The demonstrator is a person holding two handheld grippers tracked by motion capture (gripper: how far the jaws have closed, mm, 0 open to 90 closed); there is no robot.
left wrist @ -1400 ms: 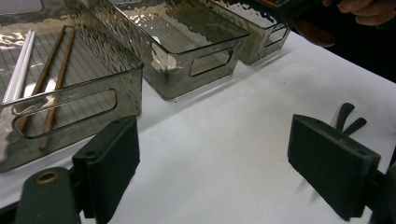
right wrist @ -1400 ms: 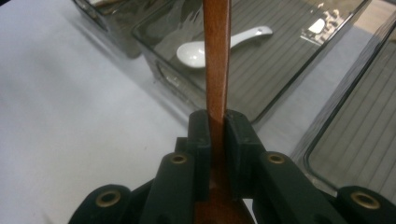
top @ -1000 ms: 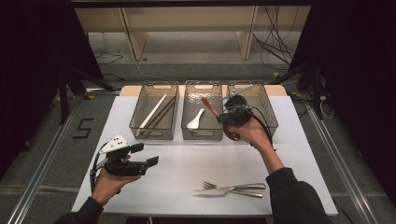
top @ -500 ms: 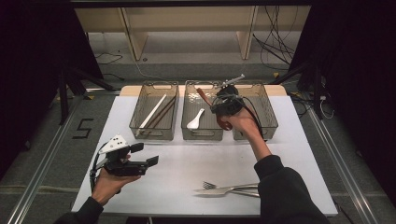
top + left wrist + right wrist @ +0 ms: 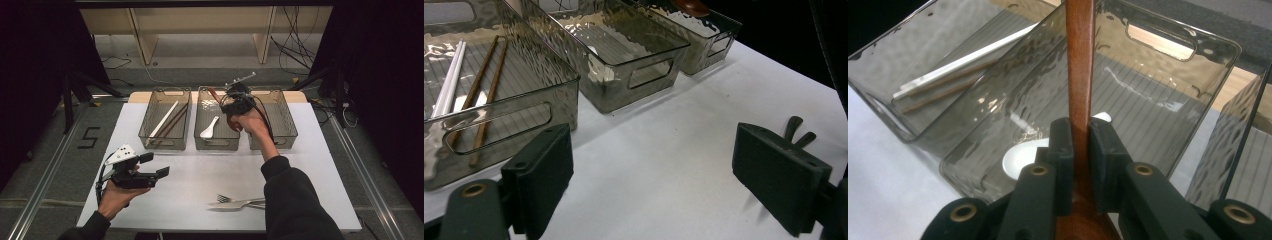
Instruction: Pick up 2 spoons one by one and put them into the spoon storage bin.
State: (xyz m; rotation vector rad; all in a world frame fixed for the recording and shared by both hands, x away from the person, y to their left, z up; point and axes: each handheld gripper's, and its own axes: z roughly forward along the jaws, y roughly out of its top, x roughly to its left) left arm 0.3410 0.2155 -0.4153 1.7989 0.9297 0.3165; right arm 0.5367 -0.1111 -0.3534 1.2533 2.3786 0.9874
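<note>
A brown wooden spoon is clamped by its handle in my right gripper, which hovers over the far part of the middle clear bin. In the right gripper view the handle rises straight up between the pads of the right gripper, with the bin's white spoon below. My left gripper hangs low over the near left of the white table, jaws wide apart and nothing between them; the left gripper looks across bare tabletop.
The left bin holds white and brown chopsticks. A white spoon lies in the middle bin. The right bin stands beside it. A fork and knife lie near the front edge.
My right hand has carried the wooden spoon leftward and away from me, from above the right bin to above the middle bin. The left hand has stayed put.
</note>
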